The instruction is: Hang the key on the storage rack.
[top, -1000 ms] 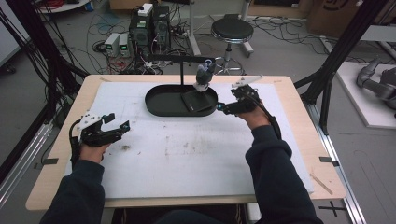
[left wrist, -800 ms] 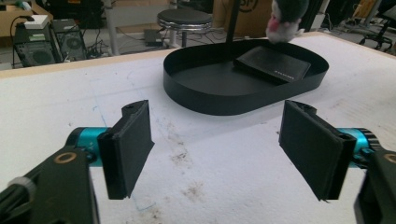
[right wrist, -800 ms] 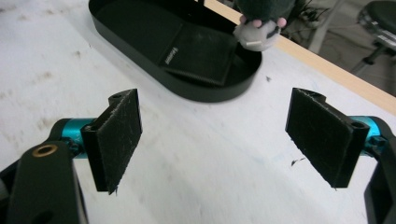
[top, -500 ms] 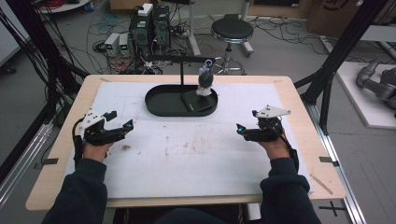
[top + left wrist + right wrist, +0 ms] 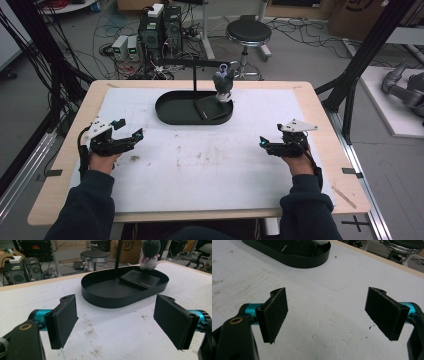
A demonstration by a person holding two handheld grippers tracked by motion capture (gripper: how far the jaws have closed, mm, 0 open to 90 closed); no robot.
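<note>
The tabletop (image 5: 320, 115) was covered by a white, stained sheet (image 5: 200, 160), with bare wood showing along its edges. Near the far edge, about the middle, sat a black oval tray (image 5: 172, 112) with a low wall; a thin black post (image 5: 194, 80) rose from it and carried a horizontal bar toward the right. From the end of that bar hung a small grey and white plush toy (image 5: 223, 86), over the right end of the tray. Inside the tray, at its right side, lay a flat black wallet-like case (image 5: 140, 279). The left gripper (image 5: 127, 131) was near the left edge of the tabletop, held in the person's left hand (image 5: 102, 160), its jaws spread wide with nothing between them; the left gripper view looked across the sheet at the tray, well apart from the black pads (image 5: 63, 318). The right gripper (image 5: 263, 144) was near the right edge, held in the right hand (image 5: 295, 162), a grey three-cornered plate on top, its jaws likewise wide apart and empty, pointing toward the middle of the tabletop. In the right gripper view the tray lay at the upper left, well beyond the jaws.
</note>
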